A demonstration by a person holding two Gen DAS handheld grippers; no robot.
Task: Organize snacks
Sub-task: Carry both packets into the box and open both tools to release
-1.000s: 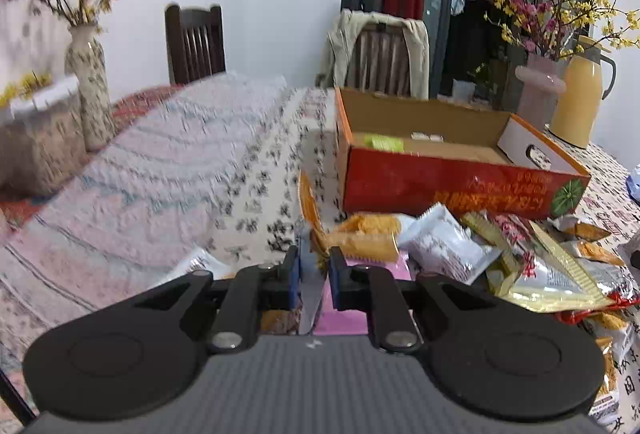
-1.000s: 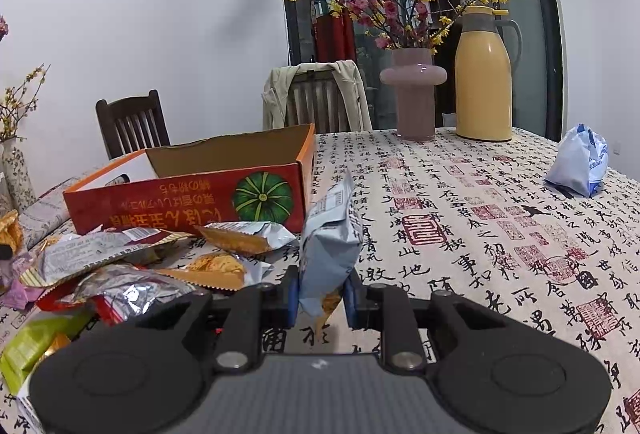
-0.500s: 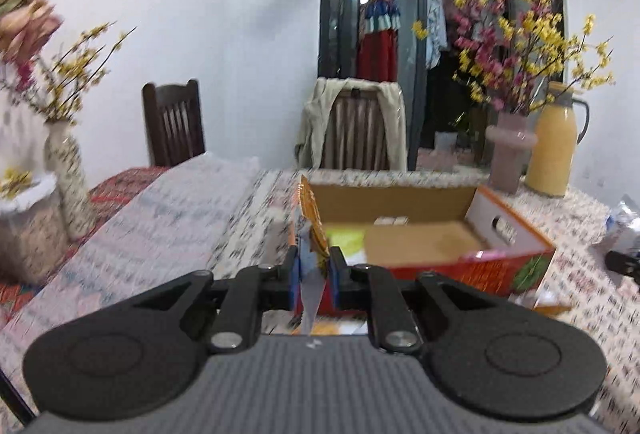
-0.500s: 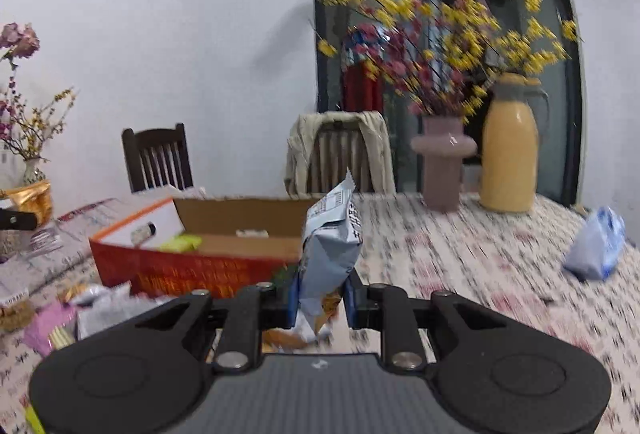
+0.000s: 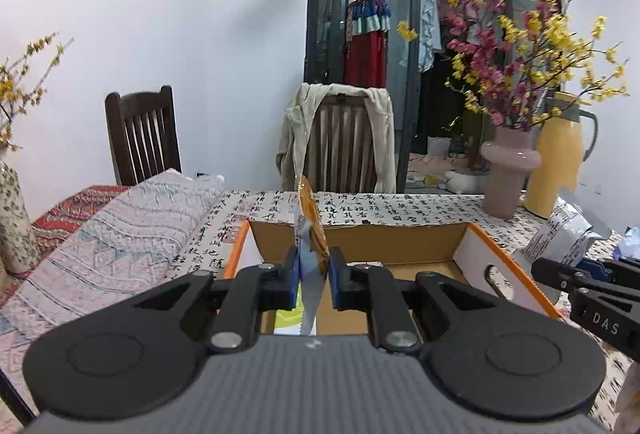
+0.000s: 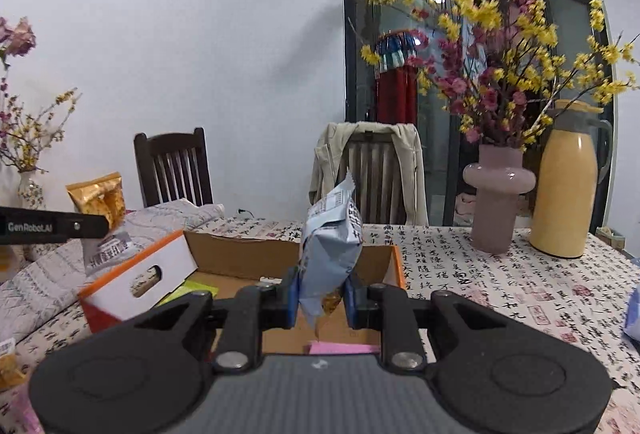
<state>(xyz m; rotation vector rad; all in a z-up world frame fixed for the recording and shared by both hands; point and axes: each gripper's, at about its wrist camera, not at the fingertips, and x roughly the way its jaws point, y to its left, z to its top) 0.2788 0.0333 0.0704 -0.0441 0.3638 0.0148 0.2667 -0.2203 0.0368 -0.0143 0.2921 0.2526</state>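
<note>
Two packets stand upright above the open cardboard box (image 5: 472, 246), long axes vertical. The left gripper (image 5: 313, 276) pinches an orange packet (image 5: 310, 218) edge-on; the right gripper (image 6: 321, 296) squeezes a pale blue packet (image 6: 330, 246). Beyond the box on the right stand a pink vase (image 6: 498, 201) and a yellow jug (image 6: 568, 189). Only the right view shows a pink packet (image 6: 340, 348) inside the box.

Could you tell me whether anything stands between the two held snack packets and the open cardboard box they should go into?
Nothing visible does. The left gripper holds the orange packet and the right gripper holds the pale blue packet, both over the open-topped cardboard box; only a few flat items lie inside.
</note>
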